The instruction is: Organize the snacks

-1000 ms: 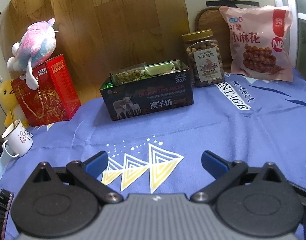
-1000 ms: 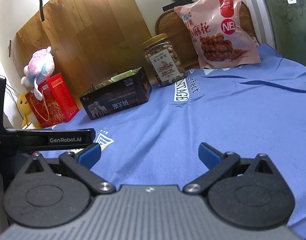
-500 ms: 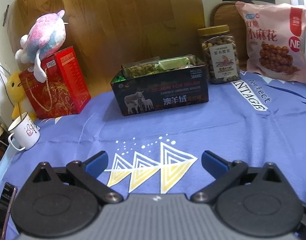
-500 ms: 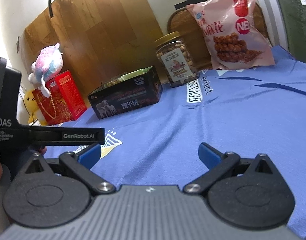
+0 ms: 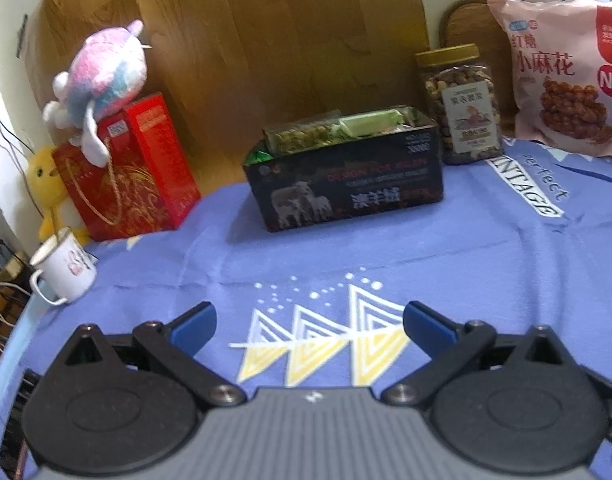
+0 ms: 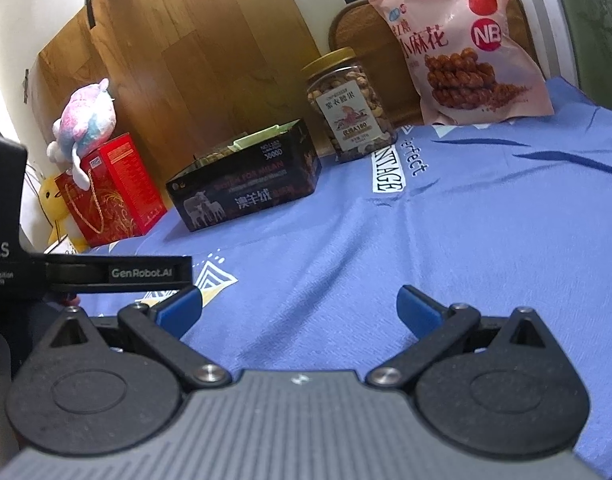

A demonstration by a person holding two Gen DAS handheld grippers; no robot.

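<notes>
Far edge, left to right: red gift bag (image 6: 114,192), black snack box (image 6: 246,192), nut jar (image 6: 348,104), pink snack bag (image 6: 458,44); blue cloth (image 6: 466,220).

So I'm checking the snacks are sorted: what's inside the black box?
The black box holds packets: a clear one of brownish pieces and a pale green one. Anything beneath them is hidden by its walls.

Snack-filled black box (image 5: 346,184), upright jar (image 5: 458,104)
</notes>
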